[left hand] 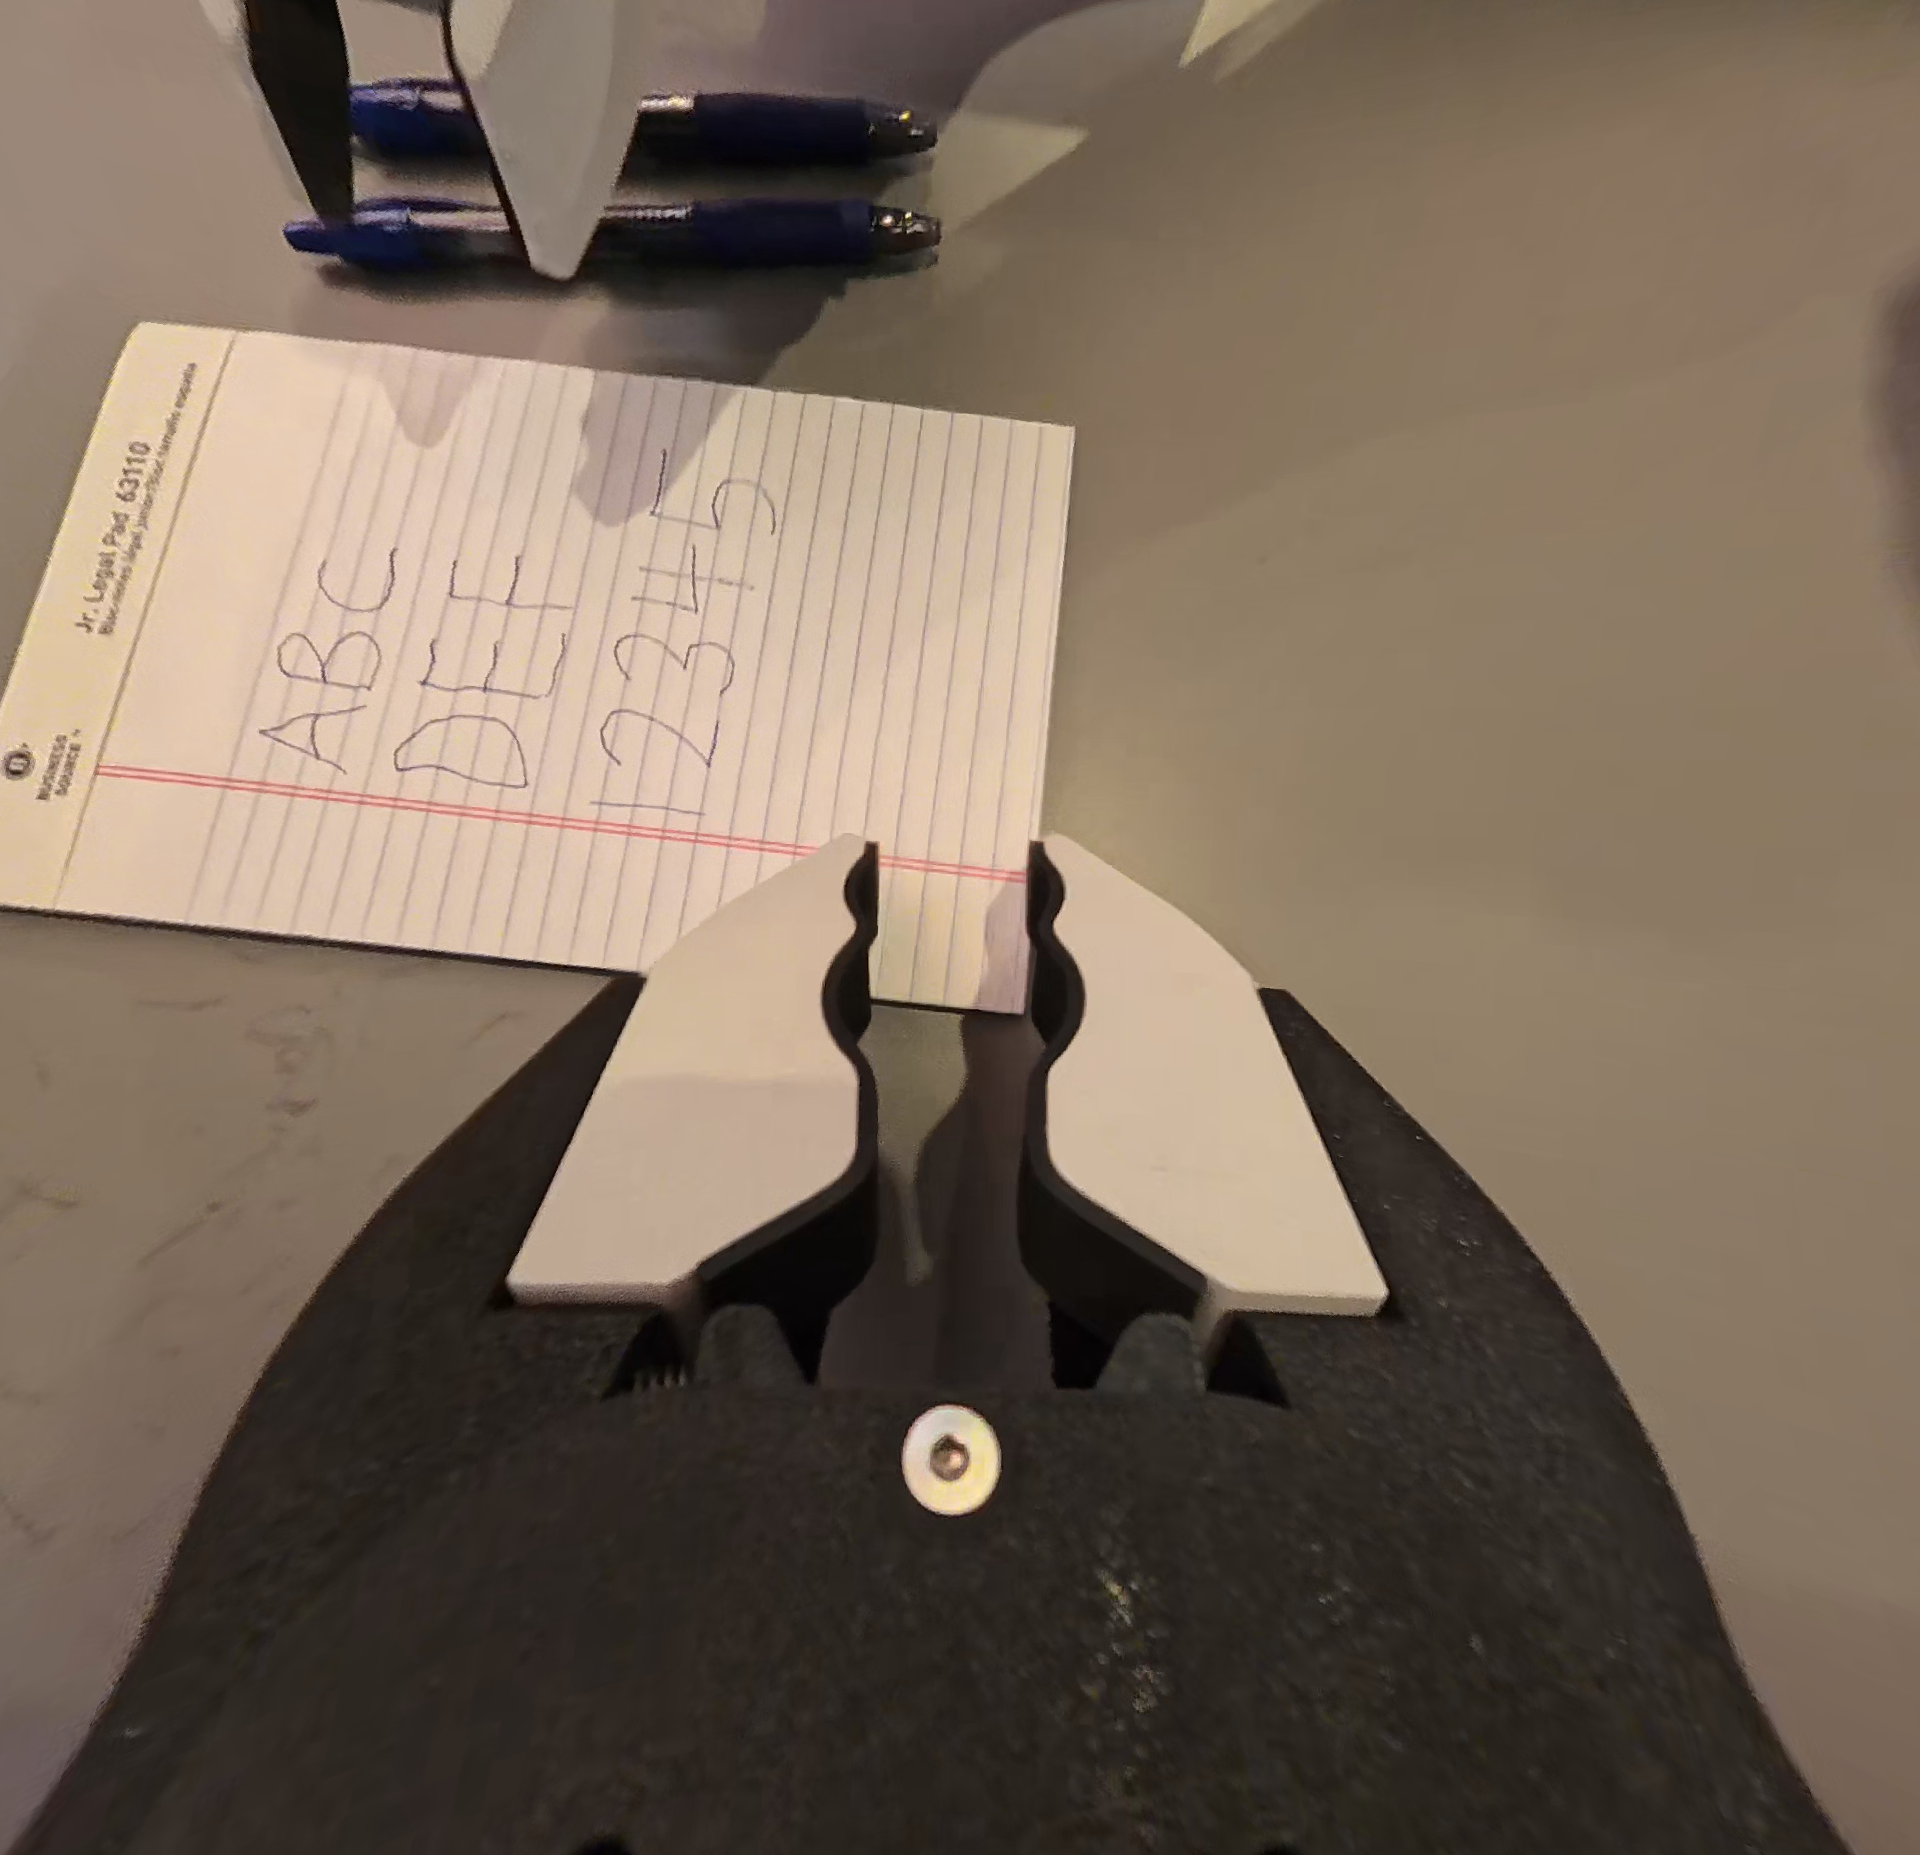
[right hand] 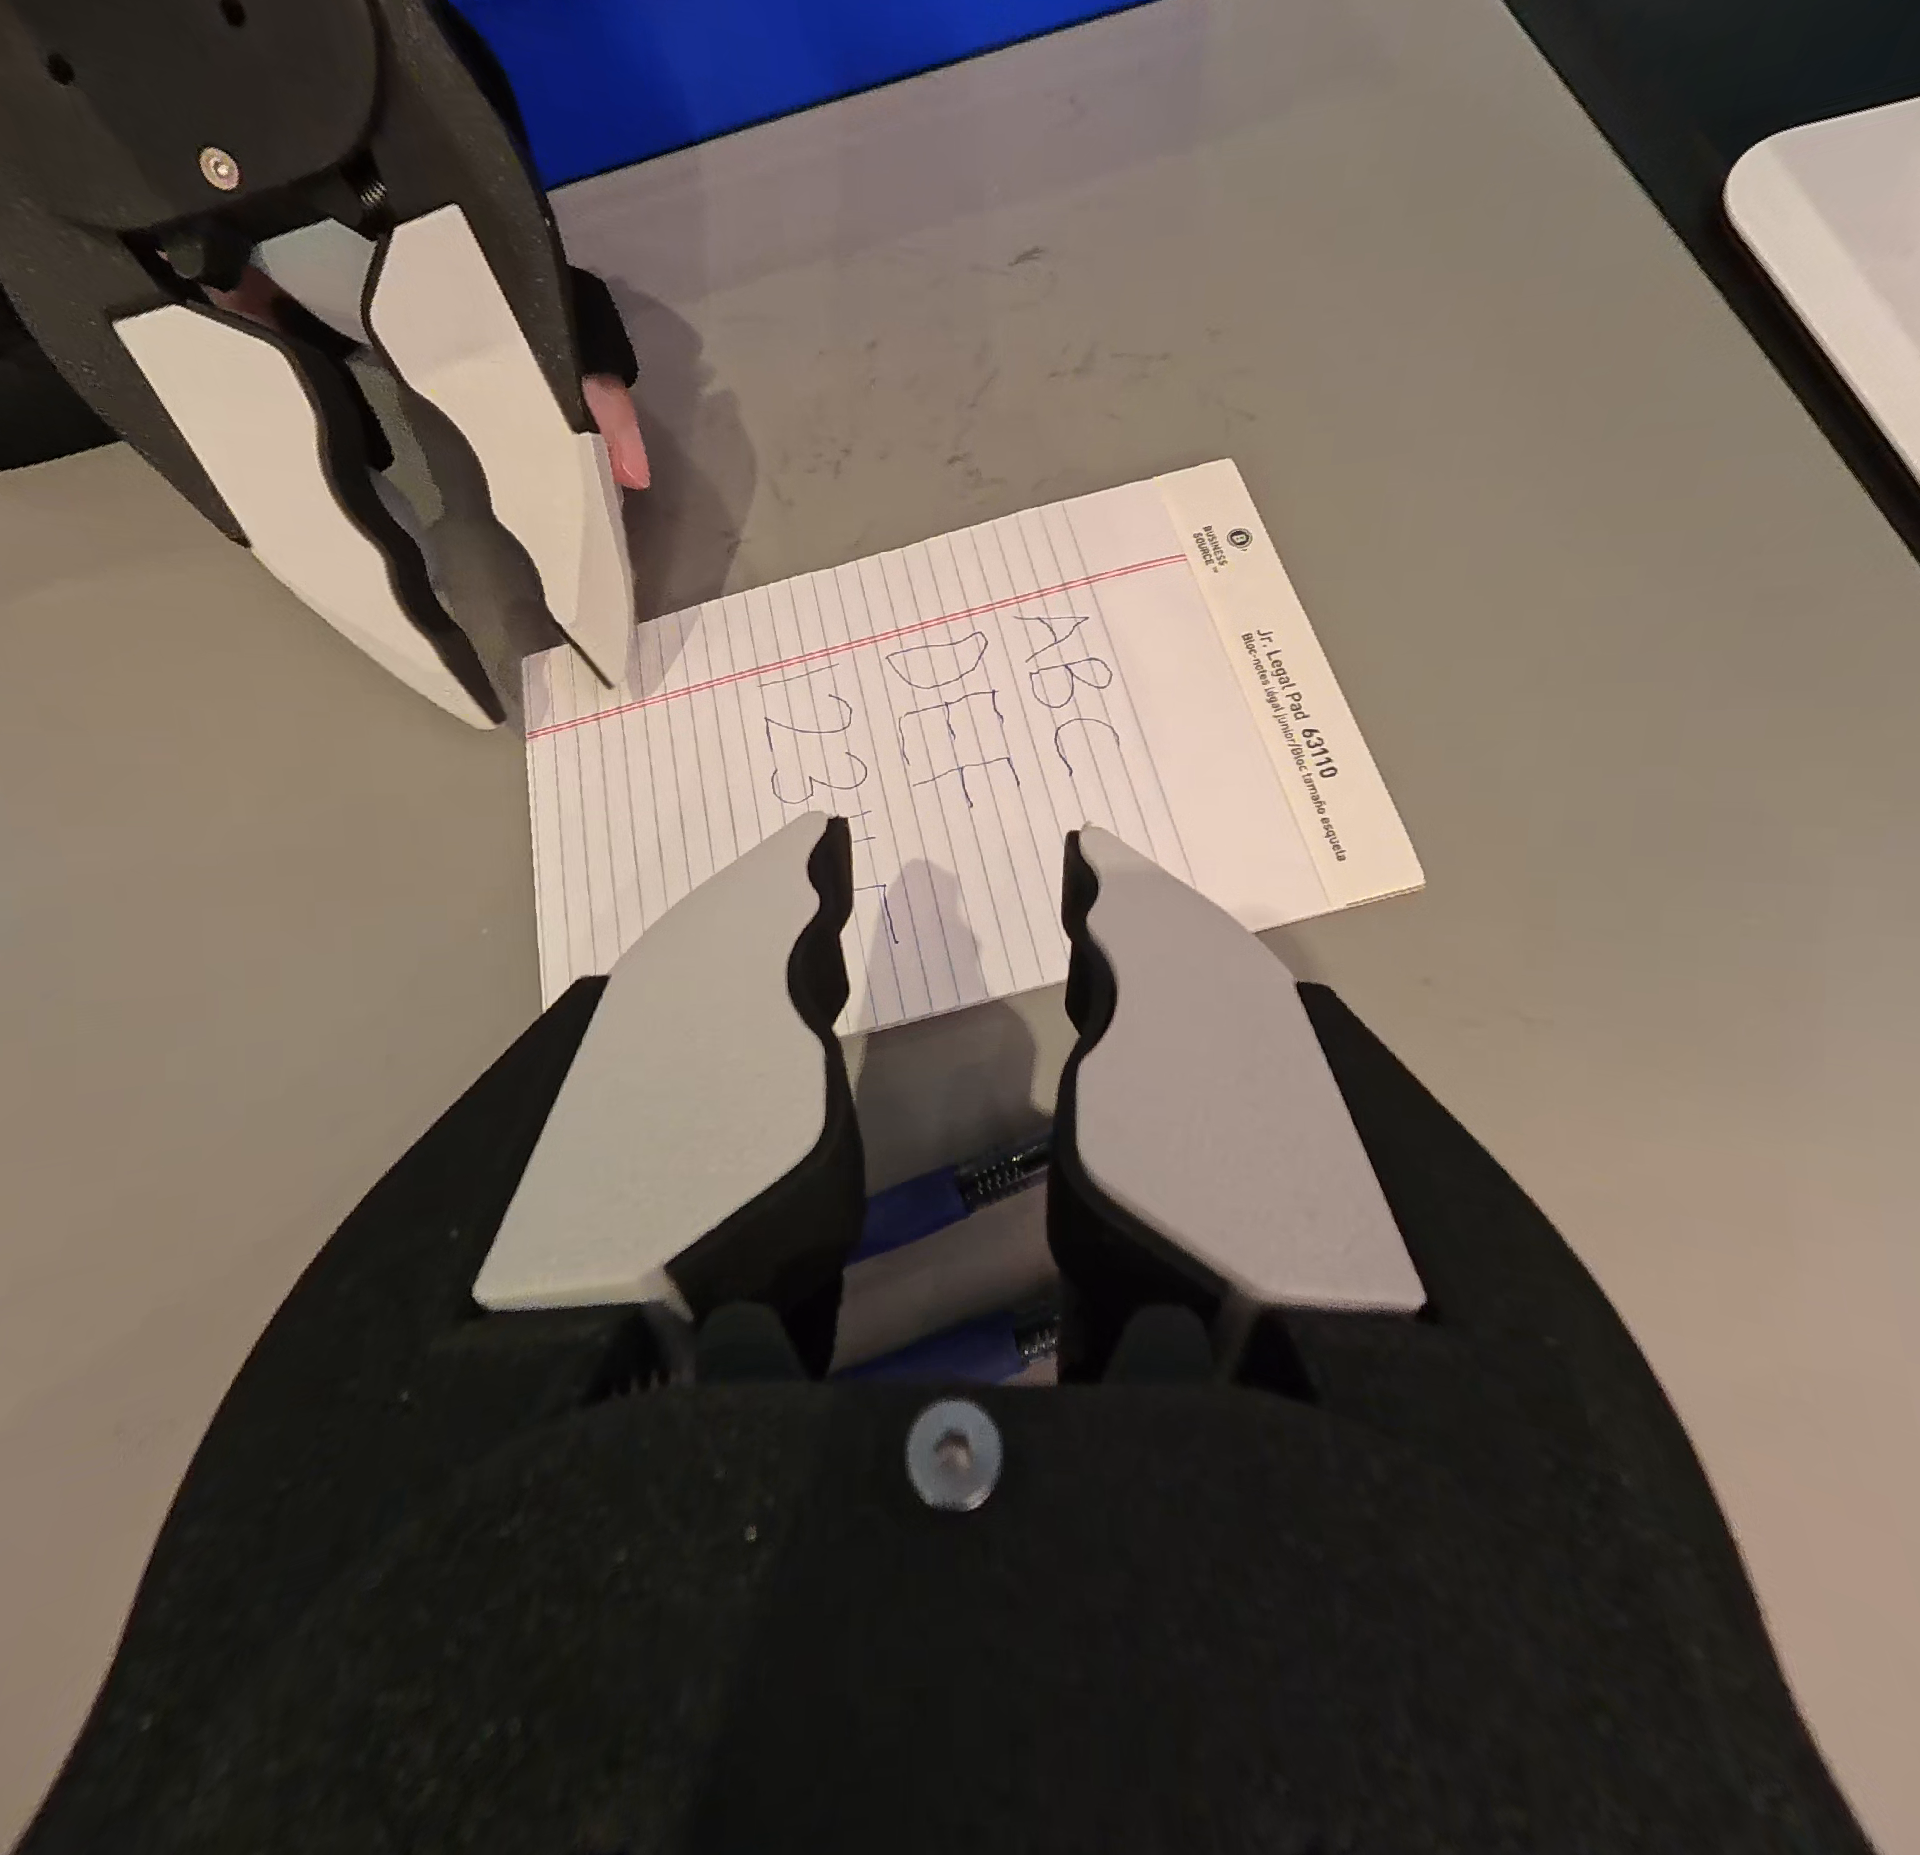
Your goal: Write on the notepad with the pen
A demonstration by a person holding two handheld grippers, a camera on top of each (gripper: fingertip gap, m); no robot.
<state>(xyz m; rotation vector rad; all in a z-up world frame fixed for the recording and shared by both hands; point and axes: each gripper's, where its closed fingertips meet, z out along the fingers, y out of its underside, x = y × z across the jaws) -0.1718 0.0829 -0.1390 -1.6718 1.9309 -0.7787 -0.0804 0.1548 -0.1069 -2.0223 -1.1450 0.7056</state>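
Notepad (right hand: 935, 766) flat on grey table (right hand: 260, 974), two blue pens (left hand: 769, 221) beside it, both hand-held grippers parted, empty.

Left wrist view: mounted on the left gripper (left hand: 953, 849), low and close, looking down over a corner of the notepad (left hand: 623, 610) toward two pens (left hand: 769, 122). Right wrist view: higher, on the right gripper (right hand: 956, 831), facing the opposite way across the table (right hand: 260, 870). Shared: notepad, both grippers, pens.

Handwriting and print on notepad (left hand: 582, 662)
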